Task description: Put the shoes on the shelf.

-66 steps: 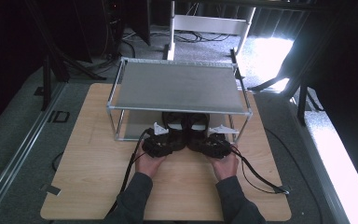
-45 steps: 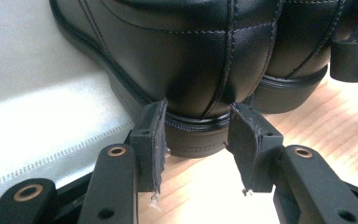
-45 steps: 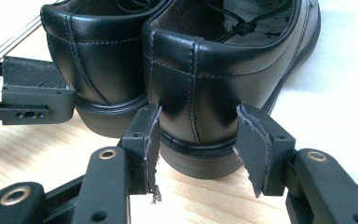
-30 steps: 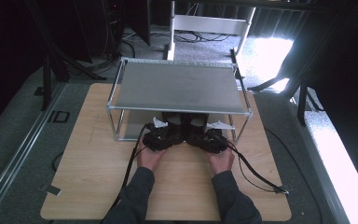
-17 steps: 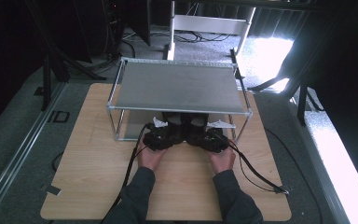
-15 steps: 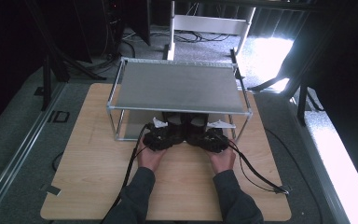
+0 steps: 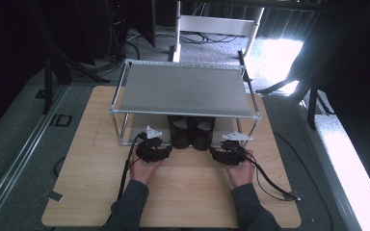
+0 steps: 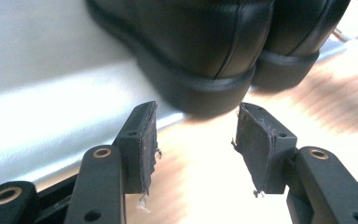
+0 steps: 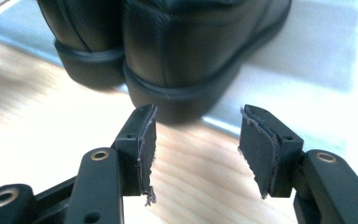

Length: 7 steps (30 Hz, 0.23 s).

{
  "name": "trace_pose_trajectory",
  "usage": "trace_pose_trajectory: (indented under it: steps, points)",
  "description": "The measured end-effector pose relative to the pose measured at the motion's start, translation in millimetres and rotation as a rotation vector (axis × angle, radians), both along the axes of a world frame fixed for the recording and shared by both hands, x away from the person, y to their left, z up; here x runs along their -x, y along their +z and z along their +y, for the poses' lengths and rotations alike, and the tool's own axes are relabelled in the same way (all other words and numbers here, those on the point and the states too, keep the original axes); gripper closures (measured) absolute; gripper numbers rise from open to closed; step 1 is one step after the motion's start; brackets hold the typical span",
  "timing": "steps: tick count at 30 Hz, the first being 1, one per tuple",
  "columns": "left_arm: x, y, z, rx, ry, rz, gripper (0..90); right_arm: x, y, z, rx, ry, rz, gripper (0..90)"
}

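Two black shoes [image 7: 191, 132] stand side by side on the lower shelf of a metal rack [image 7: 185, 89], heels toward me. My left gripper [image 7: 166, 150] is open, just left of the left shoe's heel [image 8: 200, 56], with nothing between its jaws. My right gripper [image 7: 213, 153] is open too, just right of the right shoe's heel [image 9: 186, 51]. In each gripper view the jaws stand apart a little short of the heel, over the wooden table [image 8: 200, 172].
The rack's flat top shelf [image 7: 185, 89] overhangs the shoes, and its front posts [image 7: 123, 129] stand beside each gripper. Cables trail from both grippers across the wooden board [image 7: 183, 192]. Dark floor and a white frame [image 7: 217, 24] lie beyond.
Both grippers have let go of the shoes and drawn back and outward from the heels. The shoes stay on the lower shelf.
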<state>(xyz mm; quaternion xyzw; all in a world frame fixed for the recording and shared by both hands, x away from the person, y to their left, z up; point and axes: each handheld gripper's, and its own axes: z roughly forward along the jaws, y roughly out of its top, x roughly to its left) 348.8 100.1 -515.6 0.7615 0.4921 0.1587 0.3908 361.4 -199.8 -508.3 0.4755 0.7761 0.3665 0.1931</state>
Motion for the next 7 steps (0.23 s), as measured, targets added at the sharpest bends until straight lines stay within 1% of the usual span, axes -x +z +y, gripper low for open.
trace_pose_trajectory:
  steps: [2, 3, 5, 7]
  points:
    - [8.7, -5.5, 4.3, -0.071, 0.013, -0.016, 48.3, 2.4, -1.6, -6.8, 0.007, 0.002, 0.011, 44.8]
    - [11.3, -7.5, 6.0, -0.085, 0.014, -0.019, 48.0, 3.8, -2.2, -10.0, 0.008, 0.004, 0.013, 44.7]
    - [18.4, -12.6, 13.5, -0.106, 0.02, -0.016, 47.8, 6.7, -3.5, -16.7, 0.033, 0.004, 0.013, 44.4]
    - [25.0, -16.4, 21.4, -0.122, 0.027, -0.018, 47.4, 8.8, -5.2, -25.4, 0.045, 0.0, 0.02, 43.8]
